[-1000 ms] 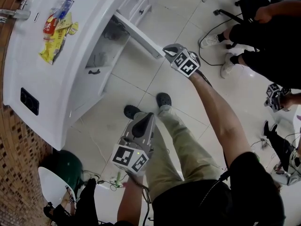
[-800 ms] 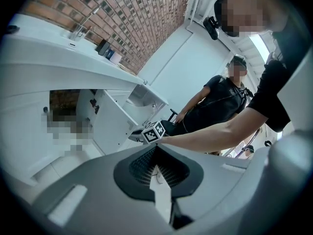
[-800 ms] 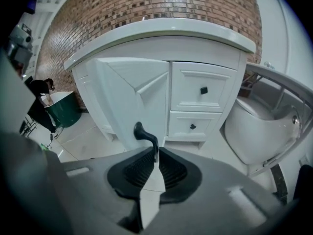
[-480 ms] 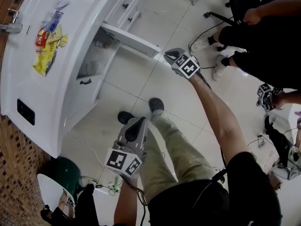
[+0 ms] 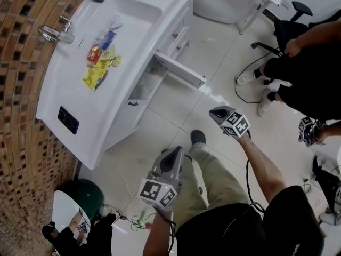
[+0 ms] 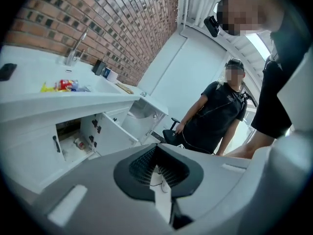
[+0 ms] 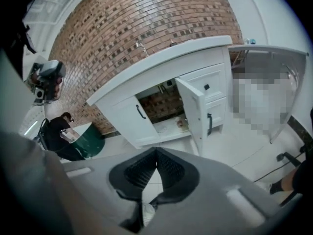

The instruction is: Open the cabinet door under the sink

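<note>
Grey left gripper (image 5: 175,152) and right gripper (image 5: 214,111), black-and-white marker cubes (image 5: 158,191), khaki trousers (image 5: 213,180), black shirt (image 5: 240,228), dark shoe (image 5: 197,137)

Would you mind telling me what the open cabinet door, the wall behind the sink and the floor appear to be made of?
Cabinet door: probably painted or laminated board, with a smooth satin white face and no grain showing.
Wall: small reddish-brown bricks or brick-look tiles, matt, with pale joints.
Floor: large glossy white tiles, likely ceramic, judging by the grout lines and reflections.
</note>
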`<action>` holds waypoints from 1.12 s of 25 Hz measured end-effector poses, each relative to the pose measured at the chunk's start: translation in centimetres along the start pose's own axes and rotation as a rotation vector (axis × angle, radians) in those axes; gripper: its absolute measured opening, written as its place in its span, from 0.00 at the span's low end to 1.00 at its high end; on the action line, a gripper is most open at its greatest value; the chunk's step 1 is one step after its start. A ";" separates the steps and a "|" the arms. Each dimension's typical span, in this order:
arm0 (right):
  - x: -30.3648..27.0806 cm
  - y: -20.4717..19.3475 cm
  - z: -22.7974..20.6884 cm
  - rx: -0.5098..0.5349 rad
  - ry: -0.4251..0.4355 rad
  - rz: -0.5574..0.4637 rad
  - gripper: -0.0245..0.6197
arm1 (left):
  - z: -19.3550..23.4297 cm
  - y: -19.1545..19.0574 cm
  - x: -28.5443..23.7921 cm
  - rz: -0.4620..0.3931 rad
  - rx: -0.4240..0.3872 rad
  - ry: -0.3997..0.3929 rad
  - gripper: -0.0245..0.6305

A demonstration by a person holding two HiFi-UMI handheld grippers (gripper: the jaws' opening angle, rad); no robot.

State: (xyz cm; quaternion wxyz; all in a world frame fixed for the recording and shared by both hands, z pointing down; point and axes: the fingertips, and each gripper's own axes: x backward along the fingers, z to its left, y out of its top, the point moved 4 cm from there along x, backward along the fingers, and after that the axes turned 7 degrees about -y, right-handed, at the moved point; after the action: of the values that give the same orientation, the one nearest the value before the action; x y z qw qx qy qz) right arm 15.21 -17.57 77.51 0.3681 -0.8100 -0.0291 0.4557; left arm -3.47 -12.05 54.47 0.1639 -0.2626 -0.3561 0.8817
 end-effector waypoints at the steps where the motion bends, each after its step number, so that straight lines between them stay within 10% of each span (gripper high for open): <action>1: 0.9 0.1 1.6 0.005 0.025 -0.002 0.03 | -0.7 0.3 0.8 -0.012 0.002 0.010 0.06; 14: 10.7 4.8 18.1 0.161 0.209 -0.097 0.03 | -8.4 -1.7 13.1 -0.088 -0.047 0.082 0.06; 28: 35.3 7.1 32.0 0.376 -0.021 -0.512 0.03 | -22.2 -10.9 27.6 -0.206 -0.162 0.103 0.06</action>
State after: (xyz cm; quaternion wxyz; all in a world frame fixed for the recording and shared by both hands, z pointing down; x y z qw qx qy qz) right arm 9.41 9.04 37.76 0.6137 -0.6893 -0.1512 0.3541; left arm -11.84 20.65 39.19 0.2498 -0.2818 -0.4422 0.8140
